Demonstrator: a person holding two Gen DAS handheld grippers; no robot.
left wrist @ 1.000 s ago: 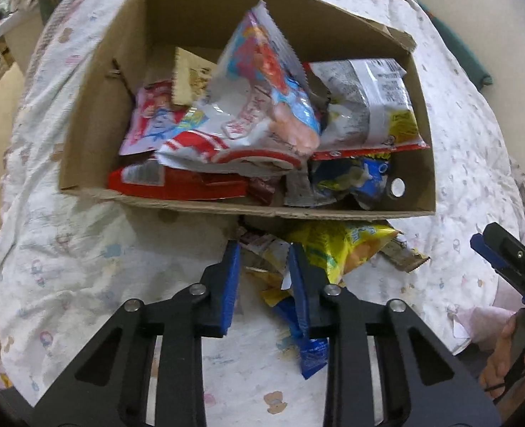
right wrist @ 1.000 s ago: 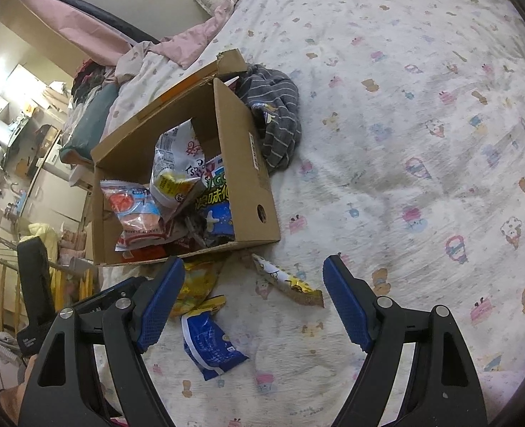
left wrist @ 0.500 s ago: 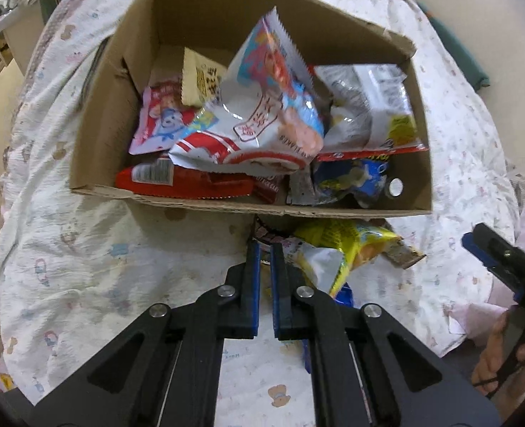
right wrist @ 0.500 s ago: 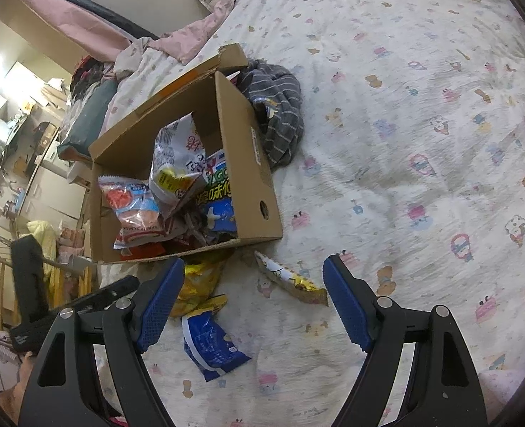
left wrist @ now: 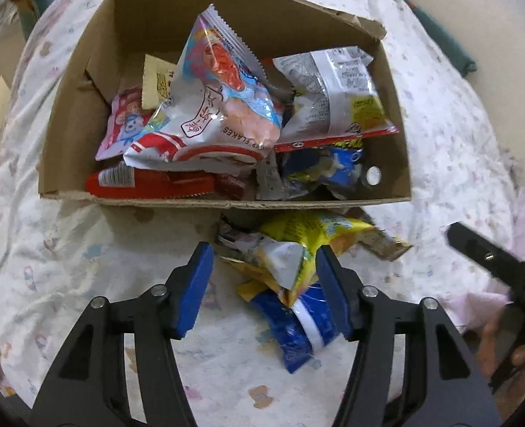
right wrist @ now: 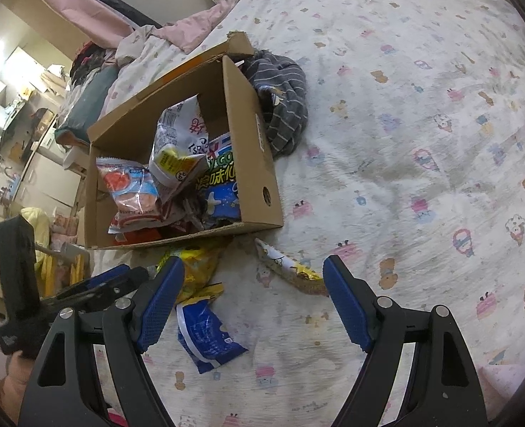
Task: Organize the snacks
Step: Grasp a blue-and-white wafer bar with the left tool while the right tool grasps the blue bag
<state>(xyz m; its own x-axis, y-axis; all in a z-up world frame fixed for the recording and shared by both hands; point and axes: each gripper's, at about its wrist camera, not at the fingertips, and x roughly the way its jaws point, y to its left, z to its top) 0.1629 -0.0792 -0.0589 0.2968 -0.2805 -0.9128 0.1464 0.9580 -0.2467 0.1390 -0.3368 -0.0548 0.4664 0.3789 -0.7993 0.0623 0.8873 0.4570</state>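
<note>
A cardboard box (left wrist: 223, 203) (right wrist: 248, 163) sits on the bed, stuffed with several snack bags. In front of it lie a yellow bag (left wrist: 308, 238) (right wrist: 198, 267), a blue bag (left wrist: 294, 327) (right wrist: 205, 338) and a slim brown-and-yellow packet (right wrist: 290, 267). My left gripper (left wrist: 264, 286) is open, its fingers either side of the yellow bag's near end, above the blue bag. My right gripper (right wrist: 251, 302) is open and empty, hovering above the blue bag and the slim packet. The left gripper's tips show in the right wrist view (right wrist: 113, 277).
The bed has a white cartoon-print sheet (right wrist: 422, 142). A grey striped garment (right wrist: 283, 103) lies behind the box. Pink bedding and a pillow (right wrist: 205, 25) sit at the head. Shelves and furniture (right wrist: 20, 135) stand beyond the bed's left edge.
My left gripper shut about half a second ago and has now opened wide around the yellow bag. The right gripper has hardly moved.
</note>
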